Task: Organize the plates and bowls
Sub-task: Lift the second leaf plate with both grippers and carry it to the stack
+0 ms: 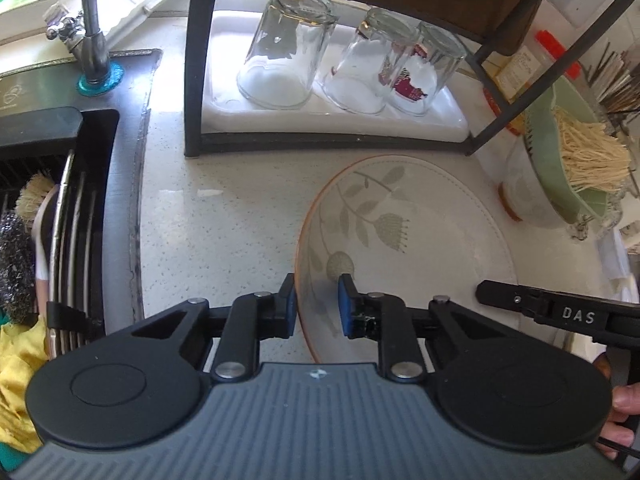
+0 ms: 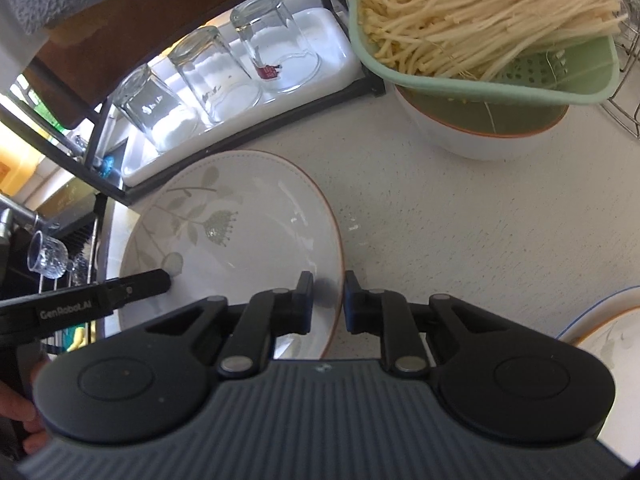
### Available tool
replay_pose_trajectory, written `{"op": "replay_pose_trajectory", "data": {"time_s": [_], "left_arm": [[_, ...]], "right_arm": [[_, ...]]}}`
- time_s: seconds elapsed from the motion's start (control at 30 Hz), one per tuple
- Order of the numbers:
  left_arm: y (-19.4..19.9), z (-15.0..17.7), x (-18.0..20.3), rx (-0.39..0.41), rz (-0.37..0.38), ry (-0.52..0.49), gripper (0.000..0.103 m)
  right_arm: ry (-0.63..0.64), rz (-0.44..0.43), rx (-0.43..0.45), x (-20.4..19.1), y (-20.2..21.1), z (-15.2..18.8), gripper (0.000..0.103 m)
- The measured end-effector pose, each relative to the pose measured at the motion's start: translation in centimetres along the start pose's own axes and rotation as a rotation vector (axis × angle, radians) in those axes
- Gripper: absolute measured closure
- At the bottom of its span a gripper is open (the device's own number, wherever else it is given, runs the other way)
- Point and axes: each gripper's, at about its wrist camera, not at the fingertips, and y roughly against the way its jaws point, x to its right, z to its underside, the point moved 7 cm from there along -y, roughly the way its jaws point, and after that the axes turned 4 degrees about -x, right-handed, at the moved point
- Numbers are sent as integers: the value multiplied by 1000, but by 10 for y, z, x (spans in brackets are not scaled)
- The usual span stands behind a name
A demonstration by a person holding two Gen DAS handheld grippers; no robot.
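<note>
A white plate with a leaf print and an orange rim [image 1: 420, 232] lies on the speckled counter; it also shows in the right wrist view [image 2: 240, 240]. My left gripper [image 1: 317, 304] straddles the plate's left rim, its jaws narrowly apart around the edge. My right gripper [image 2: 329, 300] straddles the plate's right rim in the same way. Whether either one presses the rim I cannot tell. A white bowl with an orange rim [image 2: 460, 136] stands at the back right under a green colander. Another plate [image 2: 608, 332] shows at the right edge.
A black rack holds a white tray [image 1: 320, 120] with three upturned glasses [image 1: 288, 48]. The green colander [image 2: 520, 76] holds enoki mushrooms. The sink with a dish rack [image 1: 68, 208], tap [image 1: 92, 32] and scrubbers lies left. A small glass [image 2: 48, 258] stands in the sink rack.
</note>
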Motion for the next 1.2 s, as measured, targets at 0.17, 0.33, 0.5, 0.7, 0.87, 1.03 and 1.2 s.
{"op": "replay_pose_trajectory", "data": {"time_s": [0.17, 0.33, 0.5, 0.7, 0.87, 1.03, 1.2], "left_arm": [[9, -4, 0, -10, 58, -7, 79], [17, -5, 4, -24, 122, -5, 79], [29, -1, 16, -30, 184, 4, 79], [48, 7, 47, -13, 206, -37, 79], [64, 13, 71, 11, 247, -30, 79], [76, 23, 96, 17, 262, -59, 79], [79, 33, 108, -8, 278, -65, 79]], "right_arm": [[-30, -51, -5, 3, 9, 4, 85], [-13, -52, 6, 3, 24, 10, 85], [-24, -60, 18, 8, 43, 17, 85], [-19, -62, 81, 19, 79, 22, 85], [-19, -70, 141, 30, 105, 28, 85], [-74, -82, 190, 48, 128, 42, 85], [-69, -85, 184, 56, 142, 58, 85]]}}
